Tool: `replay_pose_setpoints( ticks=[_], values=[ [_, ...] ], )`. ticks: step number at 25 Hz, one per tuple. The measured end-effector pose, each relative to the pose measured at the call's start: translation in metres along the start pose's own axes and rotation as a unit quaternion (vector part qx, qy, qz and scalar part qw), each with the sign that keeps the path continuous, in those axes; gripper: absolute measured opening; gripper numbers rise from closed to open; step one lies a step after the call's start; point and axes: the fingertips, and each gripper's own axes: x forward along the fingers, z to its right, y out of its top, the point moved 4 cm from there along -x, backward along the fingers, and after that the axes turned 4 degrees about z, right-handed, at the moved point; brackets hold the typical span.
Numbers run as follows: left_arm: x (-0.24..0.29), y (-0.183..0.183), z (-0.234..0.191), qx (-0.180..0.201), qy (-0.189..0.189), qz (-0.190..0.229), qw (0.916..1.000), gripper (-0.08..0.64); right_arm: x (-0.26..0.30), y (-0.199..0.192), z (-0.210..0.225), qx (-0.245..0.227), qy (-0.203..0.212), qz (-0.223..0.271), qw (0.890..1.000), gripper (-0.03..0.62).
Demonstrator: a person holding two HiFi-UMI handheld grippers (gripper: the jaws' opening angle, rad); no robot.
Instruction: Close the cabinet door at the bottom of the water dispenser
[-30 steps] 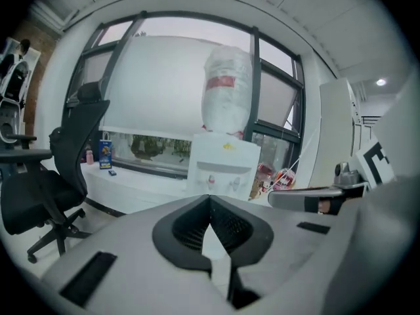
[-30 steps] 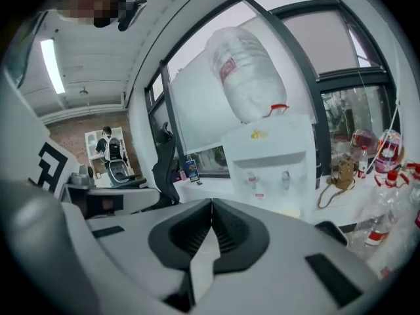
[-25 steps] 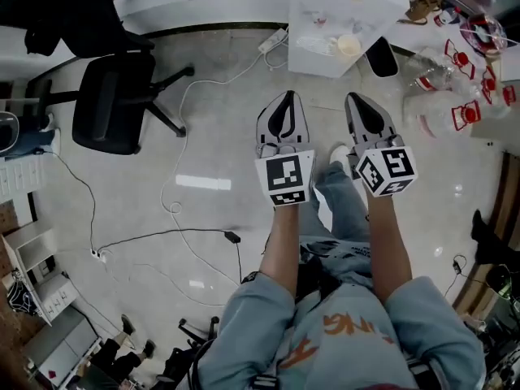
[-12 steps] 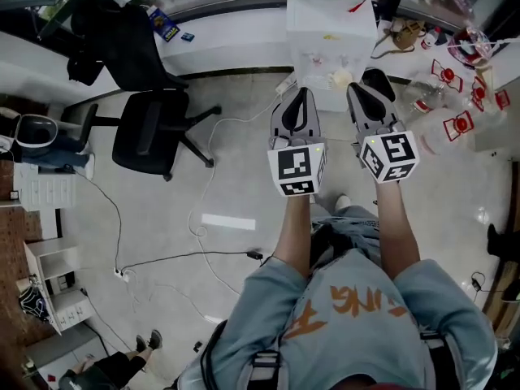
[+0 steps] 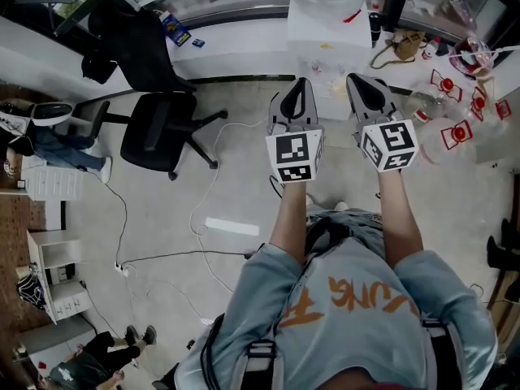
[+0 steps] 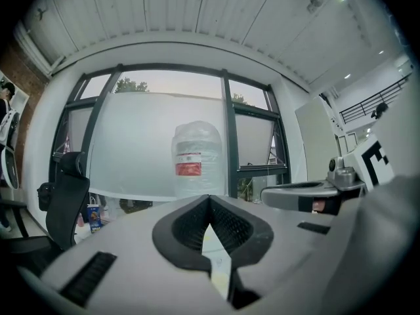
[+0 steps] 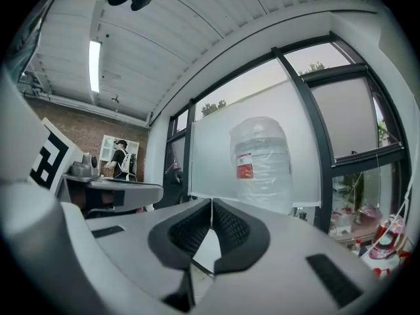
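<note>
In the head view you hold the left gripper (image 5: 297, 88) and the right gripper (image 5: 361, 84) side by side near centre. Both aim at 12 o'clock toward the white water dispenser (image 5: 325, 32), whose bottom cabinet door is hidden from above. An office chair (image 5: 158, 140) stands at 9 o'clock.

In the left gripper view your jaws are pressed together on nothing, with the dispenser's water bottle (image 6: 195, 159) at 12 o'clock.

In the right gripper view the jaws also meet, empty, with that bottle at 1 o'clock.
</note>
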Motion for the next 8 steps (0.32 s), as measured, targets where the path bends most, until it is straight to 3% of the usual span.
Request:
replay_pose_setpoints(
  ticks=[8],
  values=[
    [0.0053, 0.0068, -0.0035, -0.027, 0.020, 0.006, 0.9994, 0.011, 0.0083, 0.0082, -0.0004, -0.006, 0.030, 0.006, 1.000, 0.031]
  ],
)
